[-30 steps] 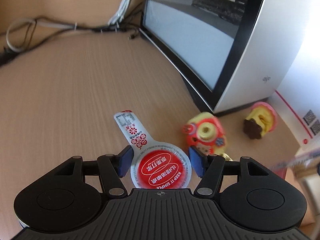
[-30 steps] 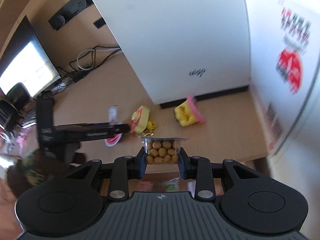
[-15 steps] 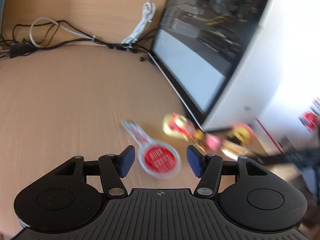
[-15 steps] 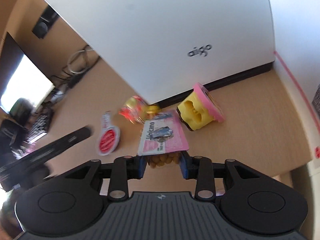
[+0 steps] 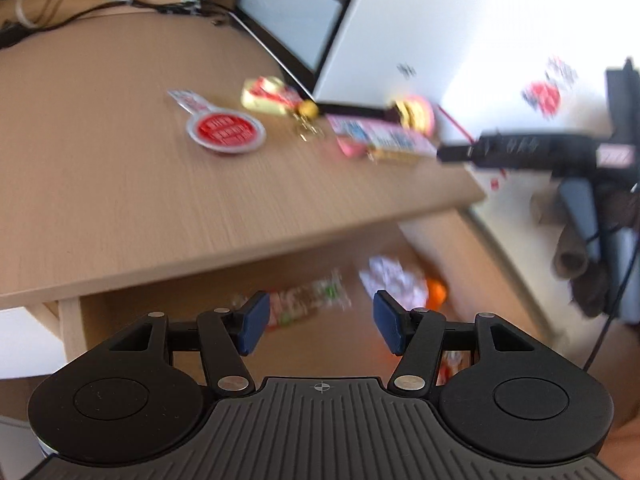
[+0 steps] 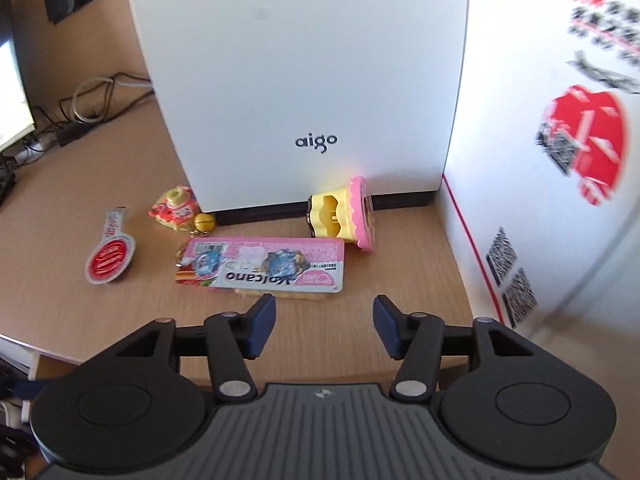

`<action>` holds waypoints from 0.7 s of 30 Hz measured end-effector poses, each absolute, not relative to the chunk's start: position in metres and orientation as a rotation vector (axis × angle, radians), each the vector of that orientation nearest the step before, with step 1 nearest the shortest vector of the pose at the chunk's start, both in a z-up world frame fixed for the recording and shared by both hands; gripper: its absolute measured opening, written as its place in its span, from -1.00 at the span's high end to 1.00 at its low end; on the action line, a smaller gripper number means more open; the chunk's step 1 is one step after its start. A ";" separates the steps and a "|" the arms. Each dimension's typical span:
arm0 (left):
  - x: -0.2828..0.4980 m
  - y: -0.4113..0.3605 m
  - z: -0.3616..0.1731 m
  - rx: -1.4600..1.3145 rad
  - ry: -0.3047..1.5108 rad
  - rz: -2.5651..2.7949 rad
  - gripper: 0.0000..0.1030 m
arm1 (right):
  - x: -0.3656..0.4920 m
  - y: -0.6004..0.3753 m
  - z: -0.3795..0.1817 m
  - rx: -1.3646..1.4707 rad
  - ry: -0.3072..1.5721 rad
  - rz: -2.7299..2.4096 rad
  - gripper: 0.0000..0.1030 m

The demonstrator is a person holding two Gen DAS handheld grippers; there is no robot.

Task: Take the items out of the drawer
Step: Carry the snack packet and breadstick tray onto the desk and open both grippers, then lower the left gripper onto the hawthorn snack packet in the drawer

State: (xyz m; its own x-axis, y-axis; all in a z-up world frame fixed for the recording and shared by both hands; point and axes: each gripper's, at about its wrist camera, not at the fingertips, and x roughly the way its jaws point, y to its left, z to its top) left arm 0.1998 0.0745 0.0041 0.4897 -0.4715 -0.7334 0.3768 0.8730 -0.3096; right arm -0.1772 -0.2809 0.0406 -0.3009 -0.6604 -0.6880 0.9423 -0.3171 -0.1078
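white aigo case (image 6: 304, 80) | cables (image 6: 92, 100) (tangled) | monitor (image 5: 292, 28)

Left wrist faces the drawer (image 5: 280, 280); right wrist, the desktop (image 6: 120, 320) — both show the snacks.

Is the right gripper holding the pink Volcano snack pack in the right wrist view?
No: the right gripper is open and empty, and the pink Volcano snack pack lies flat on the desk ahead of its fingertips.

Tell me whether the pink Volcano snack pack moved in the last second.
Yes. The pink snack pack left the right hand-held gripper and lies before the white case.
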 end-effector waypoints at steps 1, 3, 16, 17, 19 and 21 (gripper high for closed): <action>0.198 0.070 0.002 -0.075 0.924 -0.523 -0.20 | -0.174 -0.274 0.043 0.638 0.609 -1.827 -0.32; 0.195 0.060 -0.004 0.006 0.920 -0.544 -0.20 | -0.168 -0.260 0.045 0.614 0.610 -1.812 -0.51; 0.204 -0.032 -0.088 0.699 0.781 -0.602 0.02 | -0.154 -0.216 0.003 0.657 0.614 -1.675 -0.58; 0.205 -0.035 -0.093 0.732 0.772 -0.606 0.02 | -0.154 -0.217 0.000 0.665 0.628 -1.671 -0.58; 0.211 -0.038 -0.101 0.744 0.782 -0.611 0.03 | -0.155 -0.217 -0.006 0.685 0.646 -1.658 -0.58; 0.218 -0.035 -0.105 0.705 0.789 -0.624 0.14 | -0.157 -0.217 -0.010 0.711 0.647 -1.644 -0.58</action>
State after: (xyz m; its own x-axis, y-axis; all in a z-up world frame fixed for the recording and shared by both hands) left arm 0.2180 -0.0350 -0.1046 0.5546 -0.2335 -0.7987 0.7230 0.6103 0.3237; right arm -0.1568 -0.2173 -0.0100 -0.1426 -0.6472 -0.7489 0.9840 -0.1741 -0.0369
